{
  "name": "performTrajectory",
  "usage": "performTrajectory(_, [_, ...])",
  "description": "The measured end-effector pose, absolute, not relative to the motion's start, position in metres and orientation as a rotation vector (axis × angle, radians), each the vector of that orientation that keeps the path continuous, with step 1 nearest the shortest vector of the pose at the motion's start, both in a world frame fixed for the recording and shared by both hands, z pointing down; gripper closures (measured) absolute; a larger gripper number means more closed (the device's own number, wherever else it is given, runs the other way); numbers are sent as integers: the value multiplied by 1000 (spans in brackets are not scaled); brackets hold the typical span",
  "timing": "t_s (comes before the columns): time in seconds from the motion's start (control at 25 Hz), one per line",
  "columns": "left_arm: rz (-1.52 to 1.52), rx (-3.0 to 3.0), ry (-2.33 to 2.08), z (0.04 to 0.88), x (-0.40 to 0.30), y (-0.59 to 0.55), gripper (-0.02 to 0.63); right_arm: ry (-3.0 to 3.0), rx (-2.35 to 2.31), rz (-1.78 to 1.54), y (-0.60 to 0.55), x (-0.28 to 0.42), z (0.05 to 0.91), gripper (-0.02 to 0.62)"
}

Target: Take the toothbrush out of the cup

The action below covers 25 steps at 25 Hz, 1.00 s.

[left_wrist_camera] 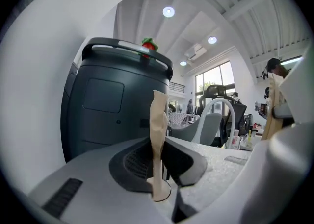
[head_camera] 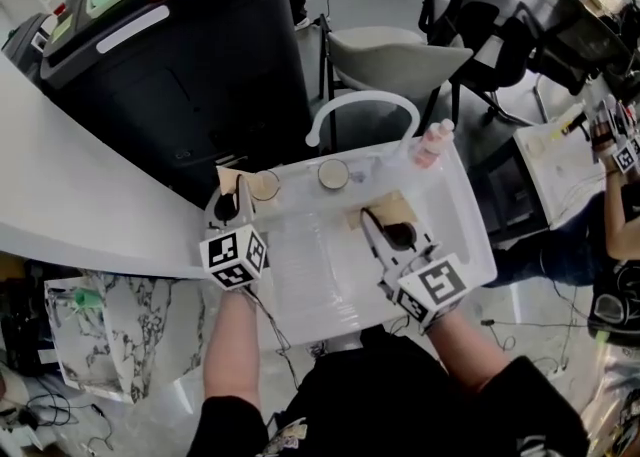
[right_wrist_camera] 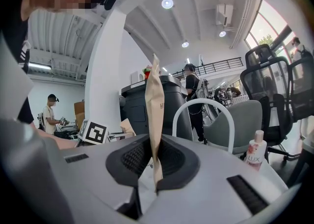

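Observation:
A white basin lies below me with two paper cups, one at its back left and one beside it. No toothbrush shows in either cup. My left gripper is raised by the back-left cup, shut on a crumpled tan paper piece that stands up between its pads. My right gripper is over the basin's middle, shut on a flat tan paper packet, seen edge-on. What the packet holds is hidden.
A white arched tap and a pink bottle stand at the basin's back. Behind are a tall black cabinet and a grey chair. A white counter curves at the left.

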<state>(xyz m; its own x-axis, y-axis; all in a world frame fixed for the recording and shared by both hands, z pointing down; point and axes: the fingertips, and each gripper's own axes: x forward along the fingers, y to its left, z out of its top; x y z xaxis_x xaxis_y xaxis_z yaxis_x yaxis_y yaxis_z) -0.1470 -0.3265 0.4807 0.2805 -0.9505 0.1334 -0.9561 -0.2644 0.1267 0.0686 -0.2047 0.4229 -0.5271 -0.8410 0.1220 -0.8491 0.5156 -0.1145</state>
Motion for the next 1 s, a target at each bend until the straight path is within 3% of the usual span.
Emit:
performTrajectory(0.56, [-36,2496,-1735,385,-147,-228,555,-2739,1555,191,-187,47,395,566])
performTrajectory(1.0, [3,2512,-1605,395,-151,-142,555,-2732,1595,179,-166,19,393,566])
